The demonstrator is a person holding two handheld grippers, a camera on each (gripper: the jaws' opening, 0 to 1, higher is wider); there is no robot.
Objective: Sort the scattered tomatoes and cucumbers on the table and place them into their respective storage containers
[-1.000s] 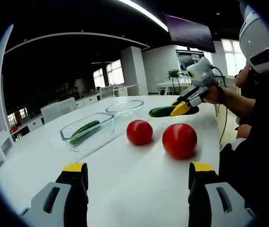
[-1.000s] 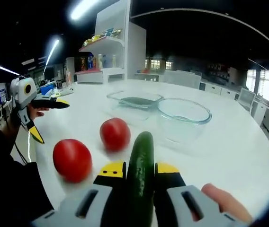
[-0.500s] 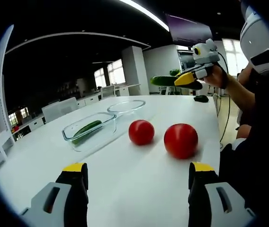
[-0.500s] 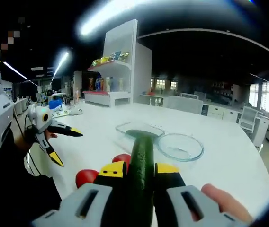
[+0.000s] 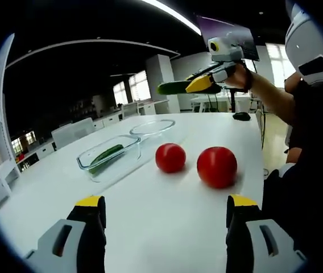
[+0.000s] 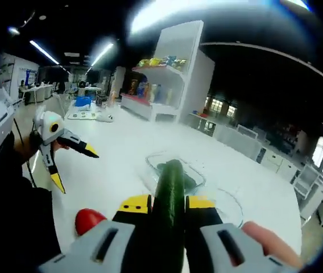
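Two red tomatoes (image 5: 170,157) (image 5: 216,166) lie on the white table (image 5: 150,227), ahead of my open left gripper (image 5: 164,210), which has nothing between its jaws. A rectangular glass container (image 5: 121,149) holds one cucumber (image 5: 106,154); a round glass bowl (image 5: 152,127) stands behind it. My right gripper (image 5: 201,84) is high in the air, shut on a second cucumber (image 5: 172,87). In the right gripper view that cucumber (image 6: 169,187) runs lengthwise through the right gripper (image 6: 169,200), over the rectangular container (image 6: 150,165). One tomato (image 6: 88,220) and the open left gripper (image 6: 73,156) show to the left.
The round bowl (image 6: 232,207) sits right of the rectangular one. A small dark object (image 5: 241,116) lies near the table's far edge. A white shelf unit (image 6: 173,74) stands beyond the table. The person's arm (image 5: 269,102) and body are at the right.
My right gripper has lifted the cucumber off the table, raised it high and carried it toward the glass containers. The left gripper and the tomatoes have stayed put.
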